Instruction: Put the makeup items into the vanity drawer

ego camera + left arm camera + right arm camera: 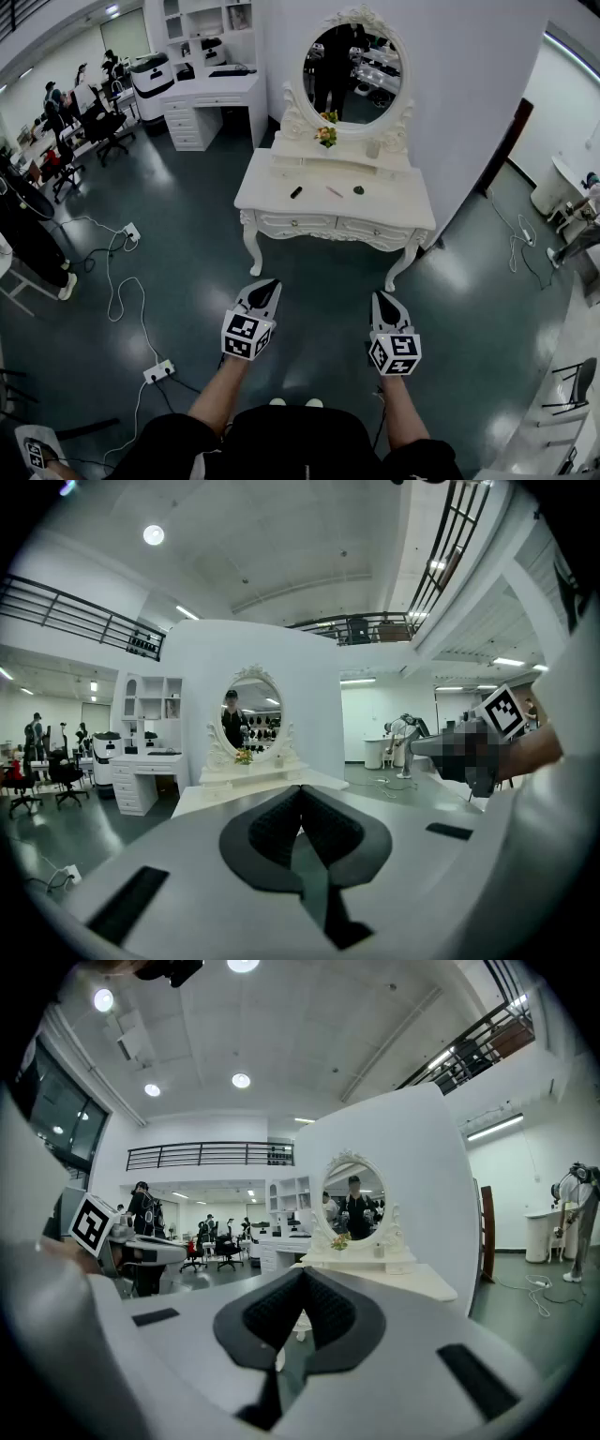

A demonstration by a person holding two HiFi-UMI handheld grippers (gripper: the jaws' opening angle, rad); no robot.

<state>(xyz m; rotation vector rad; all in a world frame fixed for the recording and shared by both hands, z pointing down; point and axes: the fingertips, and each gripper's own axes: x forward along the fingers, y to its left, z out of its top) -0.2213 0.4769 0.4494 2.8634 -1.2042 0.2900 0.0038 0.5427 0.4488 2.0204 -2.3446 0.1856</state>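
We're standing well back from the vanity (319, 208), which sits dead ahead at twelve o'clock on the dark, glossy floor (187, 248). The left tongs (266, 291) are held out at about eleven o'clock, pinched fully together with nothing between them. The right tongs (383, 304) are at about one o'clock, also closed tip to tip and carrying nothing. Both point nearly level toward the vanity, well apart from it. Up on the tabletop (398, 201) the makeup items lie in a loose row: a black piece (296, 192) toward nine o'clock, a thin pink piece (335, 191) in the middle and a small dark piece (358, 189) toward three o'clock. They are too small to say what each one is. In the vanity's front, one drawer (298, 223) and a second drawer (373, 229) are both pushed in. Behind the row rises an oval mirror (354, 75) in a carved white frame, with a little bunch of flowers (326, 136) at its seven o'clock. Off at eleven o'clock stands a white desk (208, 98), and at eight o'clock a power strip (157, 371) lies on the floor.
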